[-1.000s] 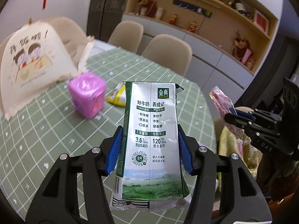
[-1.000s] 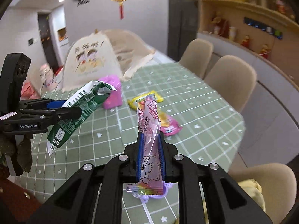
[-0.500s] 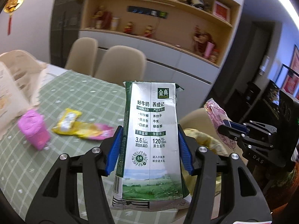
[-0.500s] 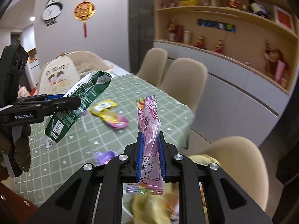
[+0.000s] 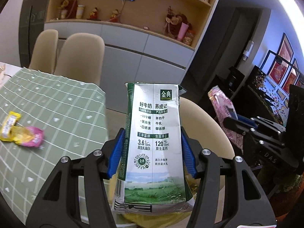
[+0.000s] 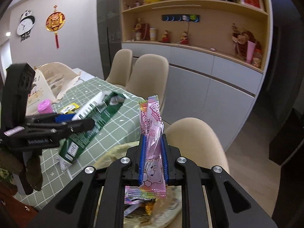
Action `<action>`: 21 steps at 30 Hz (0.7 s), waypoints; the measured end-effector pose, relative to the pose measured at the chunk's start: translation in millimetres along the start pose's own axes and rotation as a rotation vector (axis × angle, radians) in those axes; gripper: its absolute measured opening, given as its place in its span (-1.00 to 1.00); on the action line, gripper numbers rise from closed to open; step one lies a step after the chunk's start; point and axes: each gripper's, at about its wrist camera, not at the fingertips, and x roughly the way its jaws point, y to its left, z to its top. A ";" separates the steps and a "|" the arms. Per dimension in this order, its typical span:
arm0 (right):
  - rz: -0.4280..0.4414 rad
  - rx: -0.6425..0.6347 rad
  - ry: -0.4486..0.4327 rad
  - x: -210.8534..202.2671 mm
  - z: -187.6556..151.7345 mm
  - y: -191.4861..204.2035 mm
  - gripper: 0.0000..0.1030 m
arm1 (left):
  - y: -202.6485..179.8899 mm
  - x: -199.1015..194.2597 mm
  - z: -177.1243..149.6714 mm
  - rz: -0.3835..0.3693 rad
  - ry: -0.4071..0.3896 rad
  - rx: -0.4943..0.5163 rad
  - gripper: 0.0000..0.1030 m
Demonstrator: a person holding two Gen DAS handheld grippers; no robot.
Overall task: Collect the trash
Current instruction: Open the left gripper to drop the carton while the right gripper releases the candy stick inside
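Left wrist view shows my left gripper (image 5: 153,150) clamped on the flattened milk carton (image 5: 153,142), upright and clear of the table (image 5: 57,102), presumably so it can drop cleanly. My right gripper (image 6: 153,157) pinches a pink candy wrapper (image 6: 153,133) above a yellowish bag (image 6: 114,152) of discarded wrappers by the table's near edge, likely the collection point. Two more wrappers (image 5: 20,133) lie near the table's edge, so I judge collecting unfinished
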 end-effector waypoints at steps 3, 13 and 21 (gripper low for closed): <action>-0.010 0.020 -0.002 -0.4 -4.5 -14.5 -0.69 | -5.4 19.3 -3.8 -0.017 0.022 -0.010 0.02; -0.012 0.063 0.029 8.9 -20.3 -33.9 -0.69 | -8.6 52.3 -17.3 -0.039 0.082 -0.023 0.02; 0.024 0.063 0.055 22.0 -26.2 -32.6 -0.69 | 7.9 42.3 -21.8 -0.045 0.073 -0.095 0.12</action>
